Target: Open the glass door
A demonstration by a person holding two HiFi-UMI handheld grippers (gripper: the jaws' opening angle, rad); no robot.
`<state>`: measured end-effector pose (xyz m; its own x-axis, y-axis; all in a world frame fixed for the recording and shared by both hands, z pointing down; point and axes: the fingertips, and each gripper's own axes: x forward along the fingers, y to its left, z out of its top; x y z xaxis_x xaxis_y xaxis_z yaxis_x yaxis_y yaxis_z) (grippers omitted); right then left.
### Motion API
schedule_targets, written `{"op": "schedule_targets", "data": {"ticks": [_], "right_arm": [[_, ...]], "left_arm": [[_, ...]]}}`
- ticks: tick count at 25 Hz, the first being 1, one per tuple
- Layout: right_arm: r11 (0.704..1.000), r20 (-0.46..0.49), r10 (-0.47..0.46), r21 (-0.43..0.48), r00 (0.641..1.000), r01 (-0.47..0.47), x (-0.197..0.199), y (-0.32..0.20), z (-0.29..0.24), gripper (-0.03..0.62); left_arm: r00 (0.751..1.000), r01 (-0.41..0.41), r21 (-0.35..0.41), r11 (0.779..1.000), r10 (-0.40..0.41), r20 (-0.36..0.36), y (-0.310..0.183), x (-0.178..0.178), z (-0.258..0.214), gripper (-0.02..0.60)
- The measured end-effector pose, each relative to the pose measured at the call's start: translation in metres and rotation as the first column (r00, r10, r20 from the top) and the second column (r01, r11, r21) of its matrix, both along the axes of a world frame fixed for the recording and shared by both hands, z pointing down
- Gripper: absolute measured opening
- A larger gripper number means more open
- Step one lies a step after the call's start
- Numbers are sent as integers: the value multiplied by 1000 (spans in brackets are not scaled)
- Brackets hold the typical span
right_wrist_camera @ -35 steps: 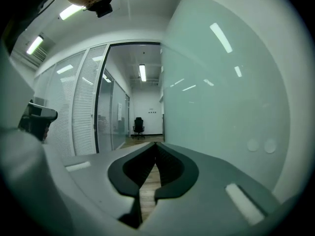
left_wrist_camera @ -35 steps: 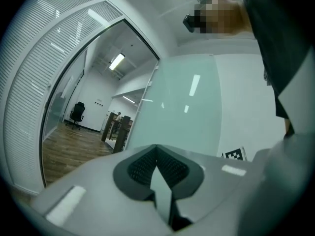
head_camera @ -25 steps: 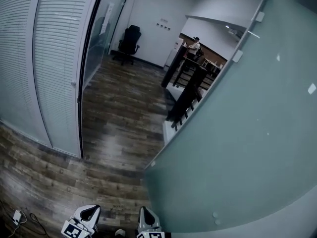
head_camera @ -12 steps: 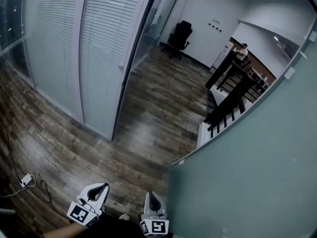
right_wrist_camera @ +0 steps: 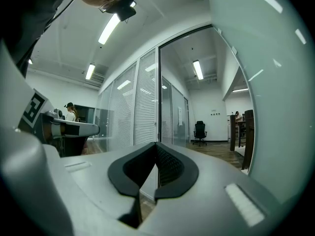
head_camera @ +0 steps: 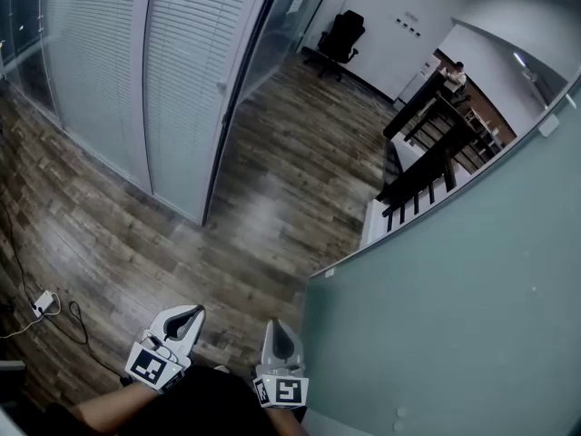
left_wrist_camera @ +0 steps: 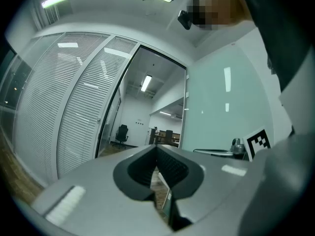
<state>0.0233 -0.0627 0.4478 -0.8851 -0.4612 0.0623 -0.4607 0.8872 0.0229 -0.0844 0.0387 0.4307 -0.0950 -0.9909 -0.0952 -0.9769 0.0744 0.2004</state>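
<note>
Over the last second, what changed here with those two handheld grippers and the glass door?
Both the left gripper and right gripper rose further into the head view, which itself swung left, so the glass door fills less of it. Nothing was gripped or released: both stayed shut and empty. The door stays open; whether it swung further is unclear. The office chair stays put.

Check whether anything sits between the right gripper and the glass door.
Nothing visible does. The right gripper, jaws shut and empty, sits just left of the glass door's near edge. Only bare wood floor shows under the gap between them.
</note>
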Motion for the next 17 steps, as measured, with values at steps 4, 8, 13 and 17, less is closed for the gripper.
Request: {"op": "schedule_targets", "data": {"ticks": [4,8,13,17], "right_arm": [[999,-3,16,32,1000,-16,1,-9,-5,0],[998,13,38,53,999,-38,5,-23,-16,0],[997,14,47,54,999,-48,9,-28,-18,0],[997,39,53,51,998,-55,6,-33,-24,0]], "left_arm": [[1000,-16,-11,1000,16,16,-10,3,2,0],[999,-35,2,999,35,20,-25,8,-7,0],[999,-47,-14,999,47,21,-31,12,-5,0],[998,-49,-13,999,50,29,-38,11,-6,0]]}}
